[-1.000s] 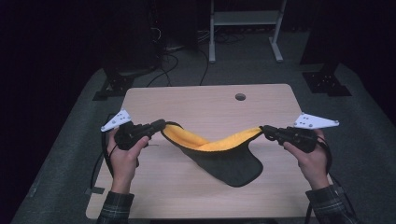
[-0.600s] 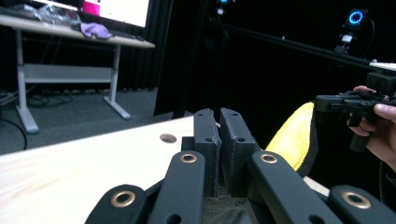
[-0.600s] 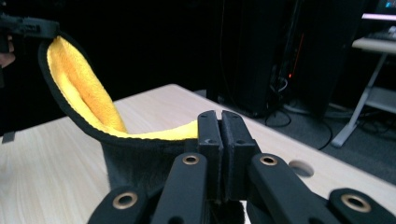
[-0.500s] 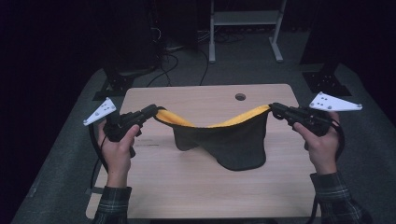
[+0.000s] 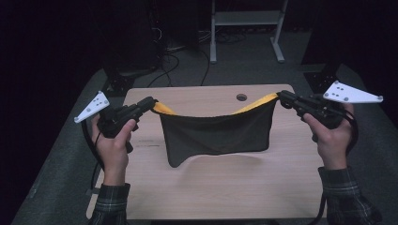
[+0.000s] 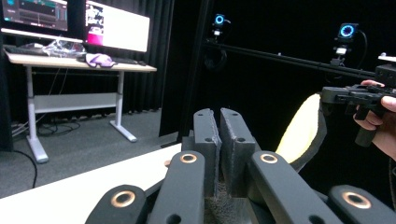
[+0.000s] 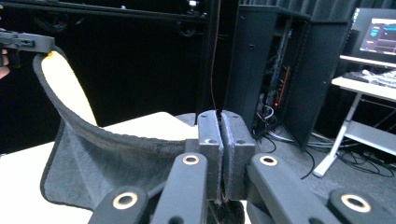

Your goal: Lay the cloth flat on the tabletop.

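A dark grey cloth (image 5: 216, 133) with a yellow inner side hangs stretched between my two grippers above the wooden table (image 5: 211, 187). My left gripper (image 5: 151, 103) is shut on its left top corner, and my right gripper (image 5: 282, 96) is shut on its right top corner. The cloth's lower edge droops to just above the tabletop. In the left gripper view the jaws pinch grey cloth (image 6: 219, 198), and the yellow side (image 6: 301, 130) runs to the other gripper (image 6: 357, 95). In the right gripper view the cloth (image 7: 107, 168) sags from the jaws toward the far gripper (image 7: 25, 42).
The table has a round cable hole (image 5: 241, 97) near its far edge. A white desk frame (image 5: 244, 23) and cables stand on the floor beyond. A desk with monitors (image 6: 74, 23) and a dark cabinet (image 7: 275, 70) surround the table.
Both grippers have risen and moved apart, pulling the cloth off the table until it hangs taut and spread between them with the dark side facing the high view.
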Motion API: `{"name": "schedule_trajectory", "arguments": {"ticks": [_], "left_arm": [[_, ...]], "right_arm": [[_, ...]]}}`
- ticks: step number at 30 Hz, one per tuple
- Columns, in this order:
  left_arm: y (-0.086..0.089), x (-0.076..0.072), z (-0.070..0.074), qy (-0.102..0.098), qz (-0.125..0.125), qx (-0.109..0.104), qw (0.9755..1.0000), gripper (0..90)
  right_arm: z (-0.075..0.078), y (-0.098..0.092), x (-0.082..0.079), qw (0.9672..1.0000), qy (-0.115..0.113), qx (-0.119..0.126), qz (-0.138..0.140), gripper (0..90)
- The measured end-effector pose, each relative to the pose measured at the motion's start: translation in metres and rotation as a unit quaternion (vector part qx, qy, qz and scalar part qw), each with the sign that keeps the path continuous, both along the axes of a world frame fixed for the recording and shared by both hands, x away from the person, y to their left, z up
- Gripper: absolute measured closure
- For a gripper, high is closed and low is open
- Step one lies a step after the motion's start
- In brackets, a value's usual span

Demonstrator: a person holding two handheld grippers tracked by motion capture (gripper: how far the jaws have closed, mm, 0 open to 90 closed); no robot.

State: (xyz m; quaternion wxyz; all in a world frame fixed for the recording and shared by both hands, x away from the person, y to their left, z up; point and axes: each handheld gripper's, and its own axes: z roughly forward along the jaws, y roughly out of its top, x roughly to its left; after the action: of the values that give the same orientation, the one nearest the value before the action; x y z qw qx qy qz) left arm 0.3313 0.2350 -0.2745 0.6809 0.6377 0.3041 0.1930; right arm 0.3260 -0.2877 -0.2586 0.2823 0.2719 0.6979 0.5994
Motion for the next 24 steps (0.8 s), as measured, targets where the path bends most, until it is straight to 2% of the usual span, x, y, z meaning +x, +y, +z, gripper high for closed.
{"name": "schedule_trajectory", "arguments": {"ticks": [3,4,5,6,7,9,10,14,17,18,19,20,21,22,23,24], "left_arm": [[-0.001,0.009,-0.002,0.005,0.002,-0.003,1.0,85.5],[-0.003,0.021,-0.003,0.007,0.006,-0.003,1.0,85.5],[-0.003,0.021,-0.003,0.007,0.006,-0.003,1.0,85.6],[-0.005,0.035,-0.003,0.009,0.011,-0.008,0.9999,85.5],[-0.005,0.035,-0.003,0.009,0.011,-0.008,0.9999,85.5],[-0.006,0.048,0.001,0.002,0.016,-0.013,0.9998,85.6],[-0.006,0.048,0.001,0.002,0.016,-0.013,0.9998,85.5],[-0.009,0.053,0.01,-0.026,0.018,-0.009,0.9994,85.6],[-0.012,0.049,0.004,-0.025,0.013,0.001,0.9996,85.5],[-0.014,0.048,-0.005,-0.013,0.009,0.014,0.9998,85.5],[-0.015,0.047,-0.011,-0.007,0.01,0.021,0.9997,85.5],[-0.016,0.047,-0.027,0.015,0.004,0.031,0.9994,85.5],[-0.016,0.047,-0.027,0.015,0.004,0.031,0.9994,85.5],[-0.016,0.045,-0.045,0.037,-0.002,0.028,0.9989,85.5],[-0.016,0.045,-0.045,0.037,-0.002,0.028,0.9989,85.5],[-0.015,0.043,-0.058,0.056,-0.007,0.031,0.9979,85.5]], "right_arm": [[-0.001,0.0,0.009,1.0,0.006,0.002,-0.003,86.2],[-0.003,0.0,0.021,0.9999,0.012,0.002,-0.008,86.2],[-0.003,0.0,0.021,0.9999,0.012,0.002,-0.008,86.2],[-0.004,0.0,0.034,0.9997,0.02,0.005,-0.013,86.2],[-0.004,0.0,0.034,0.9997,0.02,0.005,-0.013,86.2],[-0.001,0.0,0.052,0.9995,0.021,0.004,-0.025,86.2],[0.001,-0.001,0.055,0.9994,0.019,0.007,-0.027,86.2],[0.01,-0.002,0.062,0.9993,0.006,0.014,-0.033,86.2],[0.008,-0.004,0.059,0.9995,0.004,0.012,-0.031,86.3],[0.005,-0.004,0.058,0.9995,0.007,0.01,-0.03,86.2],[-0.013,-0.006,0.054,0.9994,0.02,0.003,-0.026,86.2],[-0.022,-0.006,0.052,0.9993,0.028,0.002,-0.025,86.3],[-0.022,-0.006,0.052,0.9993,0.028,0.002,-0.025,86.3],[-0.042,-0.008,0.048,0.9988,0.044,-0.004,-0.021,86.2],[-0.042,-0.008,0.048,0.9988,0.044,-0.004,-0.021,86.2],[-0.058,-0.009,0.042,0.9979,0.062,-0.005,-0.017,86.2]]}}
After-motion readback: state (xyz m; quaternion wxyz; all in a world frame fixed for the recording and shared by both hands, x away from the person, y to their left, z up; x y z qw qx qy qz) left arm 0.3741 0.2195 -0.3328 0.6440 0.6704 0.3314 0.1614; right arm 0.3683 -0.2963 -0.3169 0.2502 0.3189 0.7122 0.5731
